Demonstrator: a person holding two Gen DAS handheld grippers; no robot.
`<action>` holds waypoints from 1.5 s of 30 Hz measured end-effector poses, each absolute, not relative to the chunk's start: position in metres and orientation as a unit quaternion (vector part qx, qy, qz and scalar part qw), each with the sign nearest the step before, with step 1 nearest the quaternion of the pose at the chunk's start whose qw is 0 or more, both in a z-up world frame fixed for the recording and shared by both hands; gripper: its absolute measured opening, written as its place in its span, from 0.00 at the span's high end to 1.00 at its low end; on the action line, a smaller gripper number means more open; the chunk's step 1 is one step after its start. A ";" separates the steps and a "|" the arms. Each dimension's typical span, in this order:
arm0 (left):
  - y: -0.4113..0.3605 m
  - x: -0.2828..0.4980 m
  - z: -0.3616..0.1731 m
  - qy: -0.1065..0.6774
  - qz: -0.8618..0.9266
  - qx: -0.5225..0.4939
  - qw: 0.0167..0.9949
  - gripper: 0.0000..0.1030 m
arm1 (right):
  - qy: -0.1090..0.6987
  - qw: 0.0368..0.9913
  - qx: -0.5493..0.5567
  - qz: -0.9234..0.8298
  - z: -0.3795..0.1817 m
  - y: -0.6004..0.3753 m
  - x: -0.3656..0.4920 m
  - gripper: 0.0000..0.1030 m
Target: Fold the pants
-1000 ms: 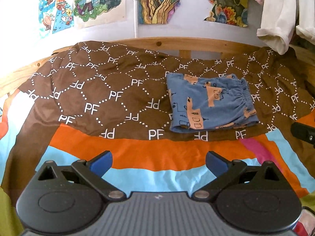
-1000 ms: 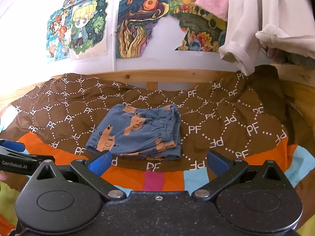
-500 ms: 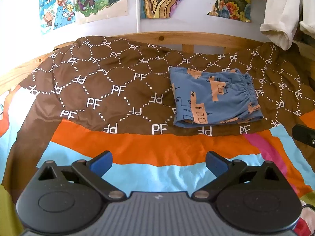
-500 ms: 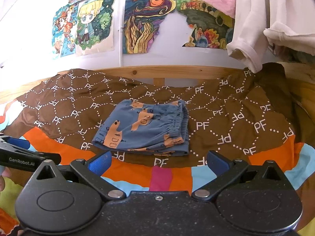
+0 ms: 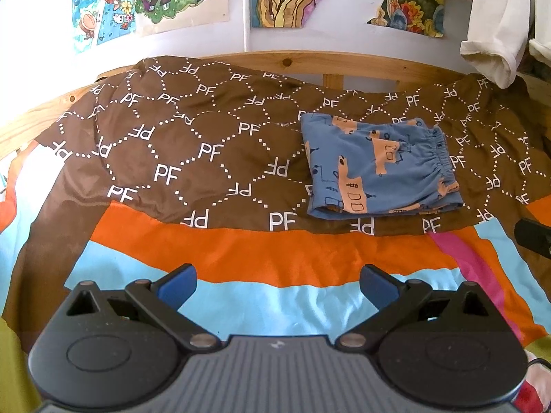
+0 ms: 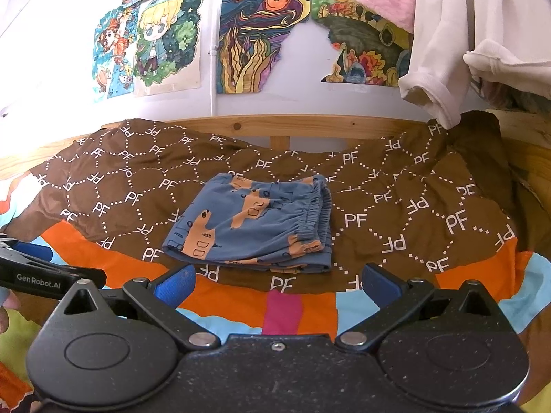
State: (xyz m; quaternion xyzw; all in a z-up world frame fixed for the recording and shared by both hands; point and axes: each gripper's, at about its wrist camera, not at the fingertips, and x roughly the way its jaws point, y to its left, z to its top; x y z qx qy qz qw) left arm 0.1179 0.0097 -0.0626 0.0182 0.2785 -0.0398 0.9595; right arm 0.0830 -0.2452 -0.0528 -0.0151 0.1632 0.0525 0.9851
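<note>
The blue pants [image 5: 378, 168] with orange prints lie folded into a compact rectangle on the brown patterned part of the bedspread, elastic waistband to the right. In the right wrist view the same pants [image 6: 255, 227] sit straight ahead. My left gripper [image 5: 277, 284] hovers open over the orange and light-blue stripes, well short of the pants and to their left, holding nothing. My right gripper [image 6: 279, 280] is open too, just in front of the pants' near edge, empty. The left gripper's side [image 6: 41, 275] shows at the left edge of the right wrist view.
A brown "PF" bedspread [image 5: 179, 151] with coloured stripes covers the bed. A wooden bed rail [image 6: 275, 125] runs along the back below a wall of drawings [image 6: 255, 38]. White and pink garments [image 6: 454, 41] hang at the upper right.
Both grippers have pulled back and tilted slightly, so the folded pants sit a little lower and nearer in each view. The pants have not moved; both grippers stayed open.
</note>
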 end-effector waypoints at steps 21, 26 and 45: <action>0.011 0.119 -0.065 0.284 -0.035 0.016 0.958 0.00 | 0.166 0.985 -0.013 0.053 -0.053 -0.245 0.083 0.01; 0.011 0.119 -0.065 0.284 -0.035 0.016 0.958 0.00 | 0.166 0.985 -0.013 0.053 -0.053 -0.245 0.084 0.01; 0.007 0.119 -0.065 0.292 -0.027 0.038 0.955 0.00 | 0.167 0.984 -0.013 0.054 -0.053 -0.244 0.083 0.01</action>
